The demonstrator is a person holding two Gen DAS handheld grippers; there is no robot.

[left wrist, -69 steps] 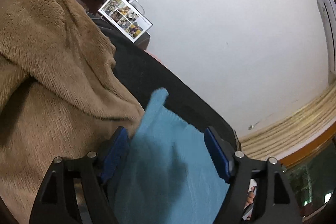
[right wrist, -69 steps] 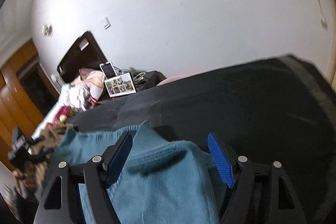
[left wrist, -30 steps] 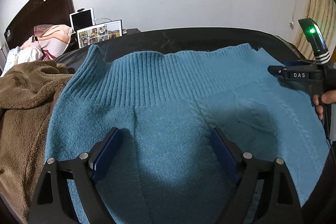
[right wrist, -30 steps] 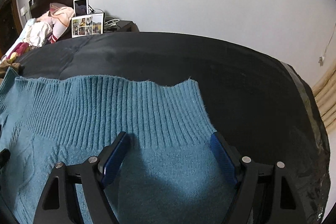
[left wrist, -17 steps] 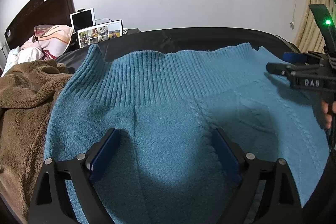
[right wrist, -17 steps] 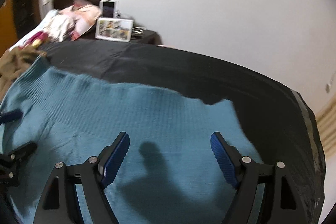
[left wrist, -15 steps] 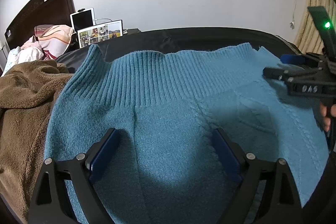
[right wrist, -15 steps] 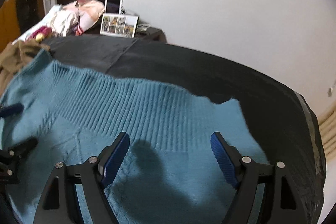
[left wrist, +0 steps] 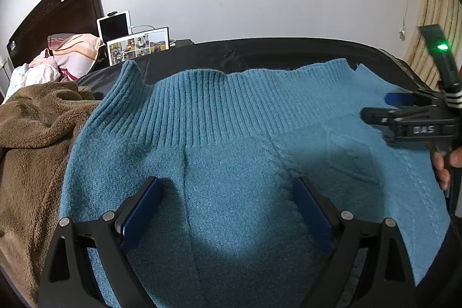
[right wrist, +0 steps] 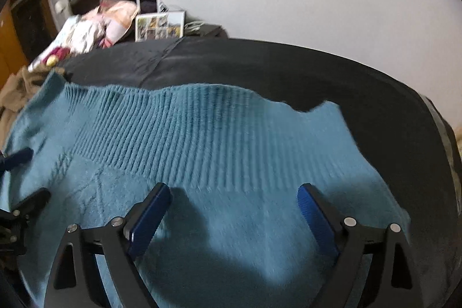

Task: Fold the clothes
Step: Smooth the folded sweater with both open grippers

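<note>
A teal knitted sweater [left wrist: 231, 140] lies spread flat on a black surface [left wrist: 260, 51], its ribbed band along the far edge. My left gripper [left wrist: 226, 188] hovers open just over the sweater's near part, nothing between its blue pads. The right gripper [left wrist: 384, 108] shows at the right of the left wrist view, held by a hand [left wrist: 446, 163], above the sweater's right side. In the right wrist view the sweater [right wrist: 202, 140] fills the middle, and my right gripper [right wrist: 234, 194] stands open above it, holding nothing. The left gripper [right wrist: 23, 178] appears at that view's left edge.
A brown fleece garment [left wrist: 31, 134] is heaped left of the sweater. Pillows and bedding [left wrist: 72, 54] lie by a dark headboard [left wrist: 52, 16], with a tablet [left wrist: 114, 25] and a photo frame [left wrist: 138, 45] behind. Bare black surface [right wrist: 317, 77] extends beyond the sweater; a curtain [left wrist: 439, 13] hangs right.
Both grippers had the sweater between their fingers and brought it down flat on the black surface. Lately the right gripper has drifted over the sweater's right side; the left has hardly moved.
</note>
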